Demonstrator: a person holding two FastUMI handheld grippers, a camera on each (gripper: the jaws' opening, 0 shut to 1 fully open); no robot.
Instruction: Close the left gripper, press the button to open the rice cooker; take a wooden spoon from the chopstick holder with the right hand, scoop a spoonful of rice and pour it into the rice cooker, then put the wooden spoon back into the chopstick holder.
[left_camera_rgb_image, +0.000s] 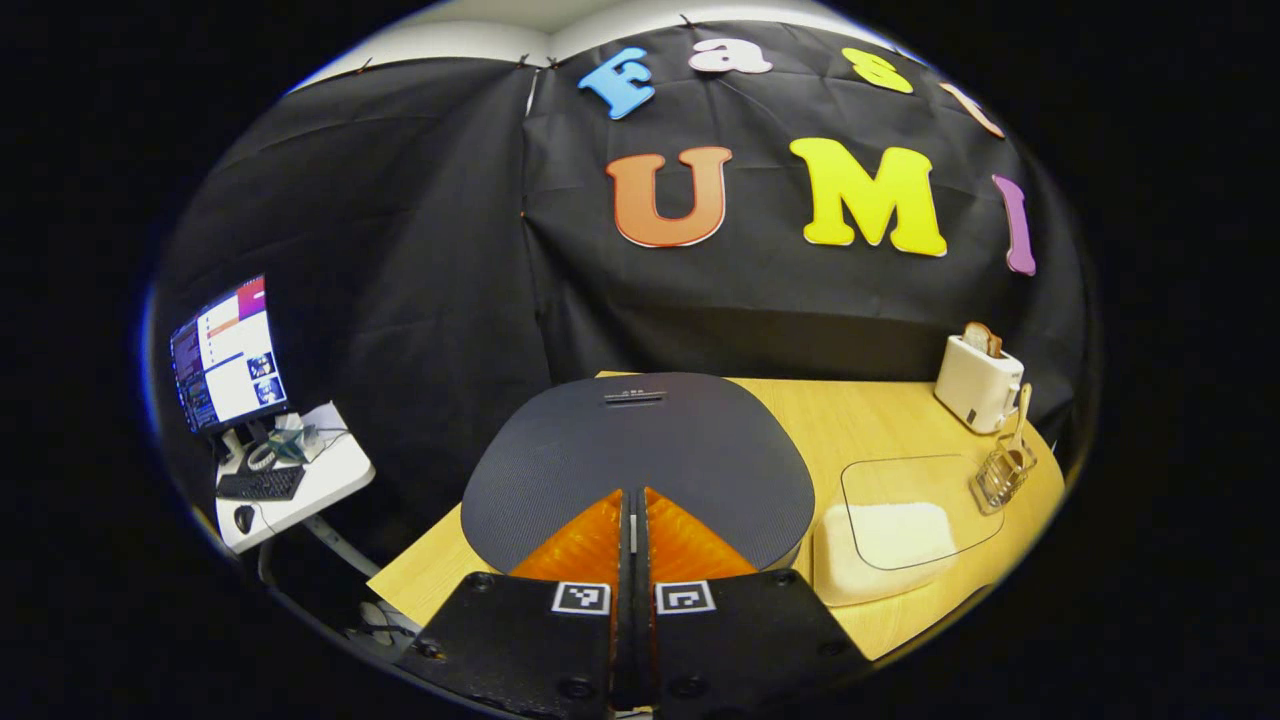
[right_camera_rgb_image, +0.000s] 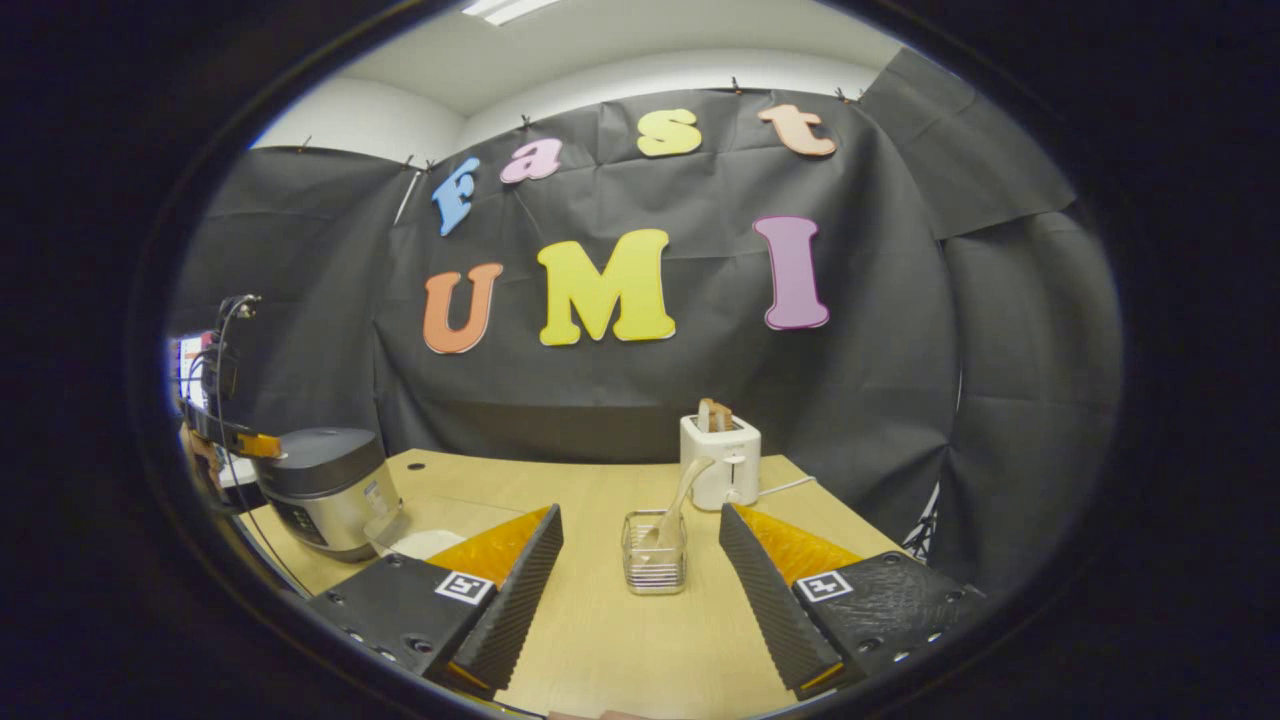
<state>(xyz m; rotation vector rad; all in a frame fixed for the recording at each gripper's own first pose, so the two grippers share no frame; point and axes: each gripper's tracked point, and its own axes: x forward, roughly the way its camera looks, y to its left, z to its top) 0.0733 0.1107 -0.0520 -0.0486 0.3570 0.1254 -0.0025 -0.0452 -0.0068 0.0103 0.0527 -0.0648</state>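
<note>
My left gripper (left_camera_rgb_image: 633, 492) is shut with nothing between its fingers, its tips just over the near edge of the rice cooker's dark lid (left_camera_rgb_image: 632, 455); the lid is down. In the right gripper view the rice cooker (right_camera_rgb_image: 325, 488) stands at the table's left, with the left gripper (right_camera_rgb_image: 250, 444) at its top edge. A clear rice container (left_camera_rgb_image: 885, 540) lies to the cooker's right. The wire chopstick holder (right_camera_rgb_image: 653, 553) holds a wooden spoon (right_camera_rgb_image: 683, 495) and sits straight ahead of my open right gripper (right_camera_rgb_image: 640, 540), a short way beyond its fingertips.
A white toaster (right_camera_rgb_image: 722, 462) with bread in it stands behind the holder at the table's back, its cord running right. A side desk with a monitor (left_camera_rgb_image: 228, 355) and keyboard sits left of the wooden table (right_camera_rgb_image: 600, 640).
</note>
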